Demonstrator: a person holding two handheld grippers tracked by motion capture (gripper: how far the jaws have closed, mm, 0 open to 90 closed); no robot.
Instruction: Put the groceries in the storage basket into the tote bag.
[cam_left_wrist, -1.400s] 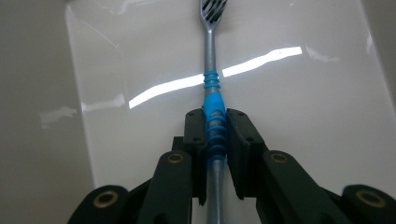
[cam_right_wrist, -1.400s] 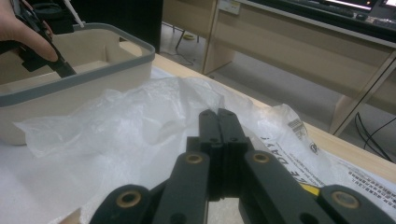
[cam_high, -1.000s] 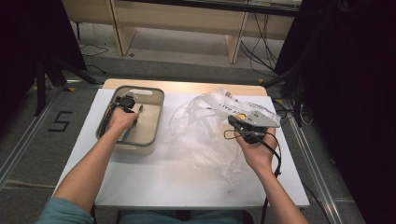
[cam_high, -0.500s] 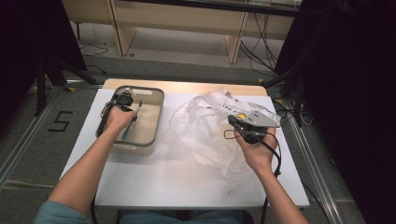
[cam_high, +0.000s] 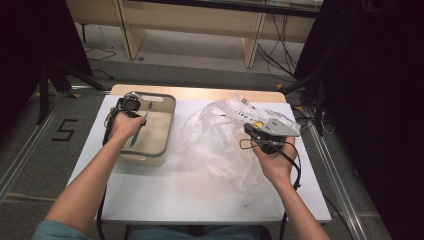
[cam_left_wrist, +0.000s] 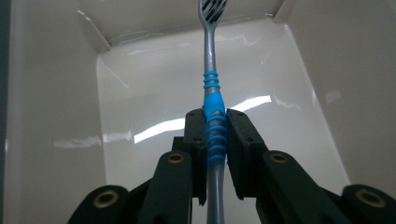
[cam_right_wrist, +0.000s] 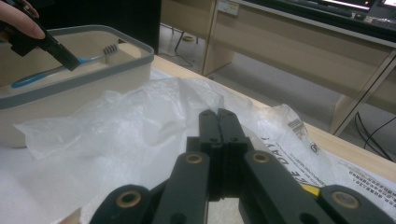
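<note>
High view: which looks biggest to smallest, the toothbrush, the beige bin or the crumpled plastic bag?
1. Plastic bag, spread widest across the table.
2. Beige bin, somewhat smaller, though the bag's crumpled edges make the gap hard to judge.
3. Toothbrush, by far the smallest, held in the left gripper over the bin.

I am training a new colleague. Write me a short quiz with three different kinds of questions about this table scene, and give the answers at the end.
1. True or false: the left tool is shut on the toothbrush.
2. Where is the toothbrush's bristle end? A) over the plastic bag B) inside the tub C) on the floor
3. Fill in: the right tool has its jaws ____ and it sits over the crumpled plastic bag.

Key
1. True: in the left gripper view both pads press on the blue grip of the handle.
2. B: it points into the beige tub with the grey rim.
3. Shut: the two jaws meet, and no fold of the bag shows between them.
</note>
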